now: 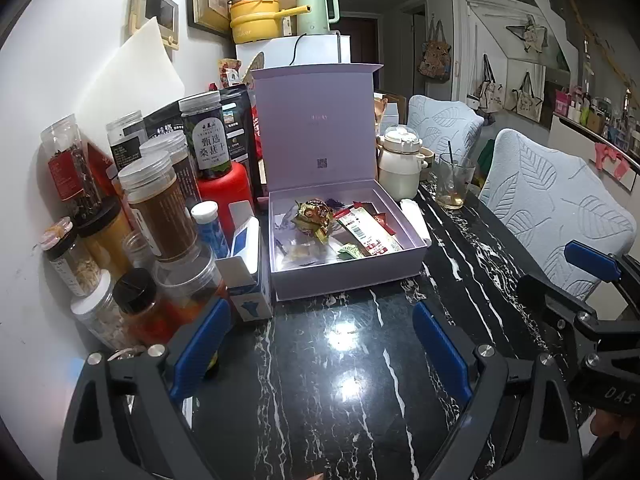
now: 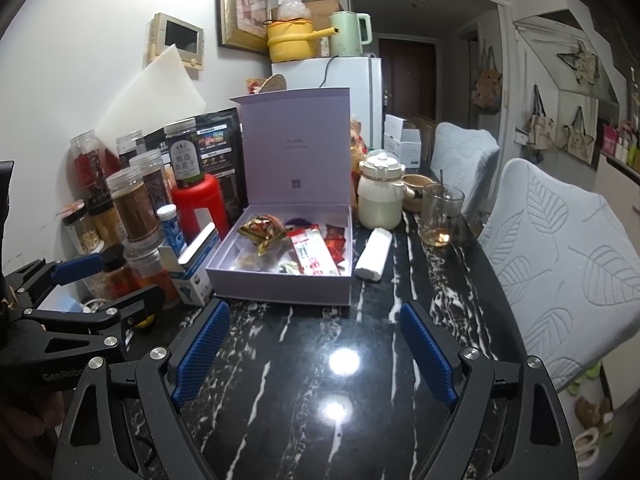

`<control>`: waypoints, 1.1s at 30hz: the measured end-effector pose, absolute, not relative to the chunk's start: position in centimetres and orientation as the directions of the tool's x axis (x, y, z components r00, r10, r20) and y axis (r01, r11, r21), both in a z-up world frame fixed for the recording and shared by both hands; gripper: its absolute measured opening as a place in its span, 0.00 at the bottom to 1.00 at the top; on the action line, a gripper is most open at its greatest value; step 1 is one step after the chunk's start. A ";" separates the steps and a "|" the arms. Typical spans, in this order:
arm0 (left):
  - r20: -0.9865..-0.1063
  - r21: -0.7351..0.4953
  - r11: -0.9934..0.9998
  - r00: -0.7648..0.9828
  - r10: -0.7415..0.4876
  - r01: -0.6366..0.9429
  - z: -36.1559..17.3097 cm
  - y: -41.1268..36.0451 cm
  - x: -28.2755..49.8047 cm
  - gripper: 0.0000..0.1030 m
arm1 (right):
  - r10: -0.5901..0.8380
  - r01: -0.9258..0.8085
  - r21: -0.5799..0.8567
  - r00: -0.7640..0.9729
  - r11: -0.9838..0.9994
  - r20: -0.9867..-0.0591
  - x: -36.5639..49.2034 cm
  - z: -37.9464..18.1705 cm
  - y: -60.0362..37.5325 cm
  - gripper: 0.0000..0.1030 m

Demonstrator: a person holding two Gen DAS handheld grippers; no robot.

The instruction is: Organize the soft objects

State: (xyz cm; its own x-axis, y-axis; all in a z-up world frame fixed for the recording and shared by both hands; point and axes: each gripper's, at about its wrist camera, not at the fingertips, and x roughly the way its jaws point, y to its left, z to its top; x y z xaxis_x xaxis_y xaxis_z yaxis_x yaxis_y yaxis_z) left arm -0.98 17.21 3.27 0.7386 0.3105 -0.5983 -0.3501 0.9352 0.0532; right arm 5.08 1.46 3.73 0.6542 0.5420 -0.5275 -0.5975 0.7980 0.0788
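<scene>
A lilac gift box (image 1: 352, 276) (image 2: 280, 292) stands open on the black marble table, lid upright. Inside lie soft snack packets: a gold-and-red wrapped packet (image 1: 314, 216) (image 2: 262, 230), a long red-and-white sachet (image 1: 368, 232) (image 2: 312, 256) and small red packets (image 2: 334, 244). A white rolled soft bundle (image 2: 374, 254) (image 1: 416, 218) lies just right of the box. My left gripper (image 1: 320, 344) is open and empty, in front of the box. My right gripper (image 2: 312, 352) is open and empty, also in front of the box. Each gripper shows at the other view's edge.
Many jars and bottles (image 1: 156, 208) (image 2: 132, 208) and a red canister (image 2: 200, 204) crowd the table's left side. A cream teapot (image 1: 400, 168) (image 2: 380, 196) and a glass with a spoon (image 1: 454, 180) (image 2: 440, 212) stand at right. Two pale blue chairs (image 2: 560, 272) border the right edge.
</scene>
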 end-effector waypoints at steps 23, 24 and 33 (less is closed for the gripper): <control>-0.601 0.044 0.938 0.741 0.301 -0.345 3.5 17.0 -0.7 0.91 | 0.560 -0.619 0.077 0.643 0.782 -0.523 5.1 4.5 1.5 0.86; -0.601 0.043 0.938 0.741 0.300 -0.344 3.5 17.0 -0.7 0.91 | 0.560 -0.619 0.075 0.643 0.782 -0.523 5.0 4.5 1.5 0.86; -0.601 0.052 0.938 0.739 0.304 -0.343 3.4 16.9 -0.7 0.91 | 0.560 -0.620 0.076 0.642 0.781 -0.524 5.0 4.4 1.5 0.86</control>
